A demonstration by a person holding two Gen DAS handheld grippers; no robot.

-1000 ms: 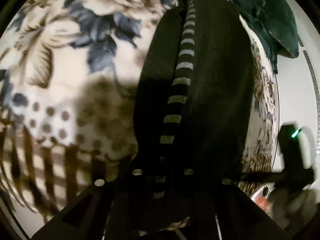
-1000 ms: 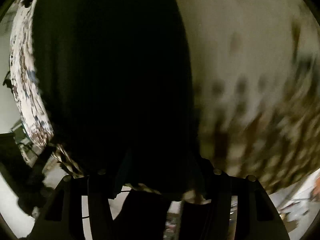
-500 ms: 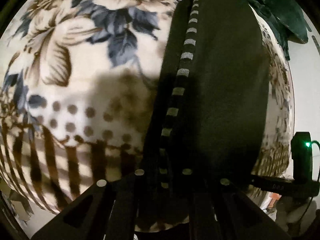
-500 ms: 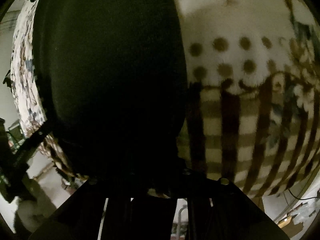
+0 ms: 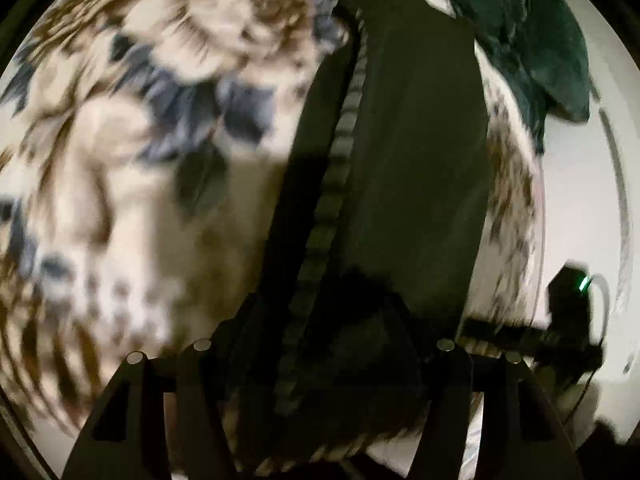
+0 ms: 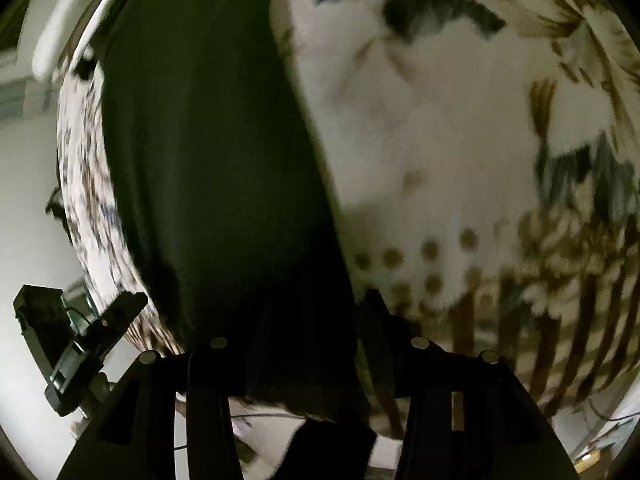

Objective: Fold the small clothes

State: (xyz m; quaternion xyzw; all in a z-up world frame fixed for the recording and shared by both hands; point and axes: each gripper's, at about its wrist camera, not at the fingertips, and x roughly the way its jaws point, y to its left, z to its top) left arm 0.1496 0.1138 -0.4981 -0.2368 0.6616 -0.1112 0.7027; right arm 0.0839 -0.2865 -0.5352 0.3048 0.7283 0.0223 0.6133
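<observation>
A dark garment (image 5: pixel 412 184) with a grey striped band (image 5: pixel 332 184) lies stretched lengthwise on a floral blanket (image 5: pixel 160 160). My left gripper (image 5: pixel 328 344) stands open, its fingers spread on either side of the garment's near end. In the right wrist view the same dark garment (image 6: pixel 208 168) runs up the left half. My right gripper (image 6: pixel 316 344) stands open too, its fingers spread around the near edge of the cloth. The other gripper (image 6: pixel 80 344) shows at the lower left of that view, and at the right of the left wrist view (image 5: pixel 568 320).
A dark green cloth (image 5: pixel 532 40) lies bunched at the far right of the blanket. The blanket's edge (image 5: pixel 516 216) drops off to a pale floor on the right. In the right wrist view the floral blanket (image 6: pixel 460 160) fills the right half.
Both grippers have opened; their fingers now stand wide apart over the garment's near end. Both views have shifted and are blurred by motion.
</observation>
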